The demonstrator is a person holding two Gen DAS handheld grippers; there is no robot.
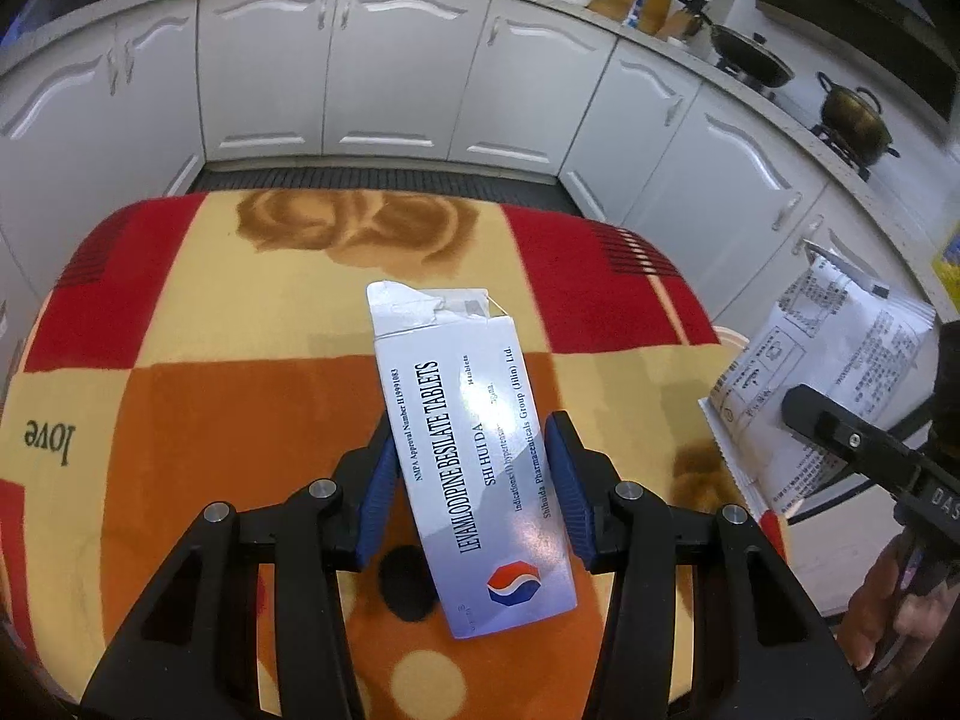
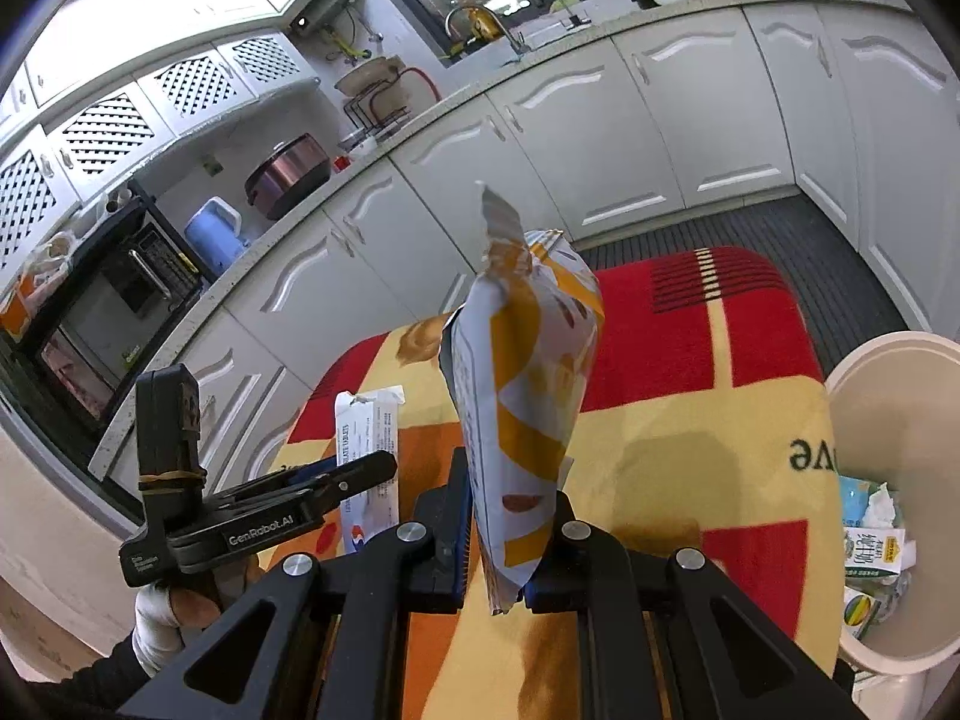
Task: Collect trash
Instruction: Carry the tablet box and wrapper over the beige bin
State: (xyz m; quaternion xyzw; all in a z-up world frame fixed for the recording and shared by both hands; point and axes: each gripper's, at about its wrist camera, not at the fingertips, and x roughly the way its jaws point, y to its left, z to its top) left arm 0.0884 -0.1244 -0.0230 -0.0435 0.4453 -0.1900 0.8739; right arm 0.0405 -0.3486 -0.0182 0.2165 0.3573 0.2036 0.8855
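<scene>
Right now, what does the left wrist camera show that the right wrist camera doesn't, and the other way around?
Only the left wrist view shows the pot and pan on the stove, and the printed back of the snack bag. Only the right wrist view shows the trash bin with cartons inside, the microwave, and the bag's orange front. Both show the tablet box held by the left gripper, the snack bag held by the right gripper, the patterned blanket, and white cabinets.

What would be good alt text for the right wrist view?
The right tool grips an orange-and-white snack bag above a red, orange and yellow blanket. A white trash bin with cartons sits right; the left tool reaches a tablet box.
</scene>
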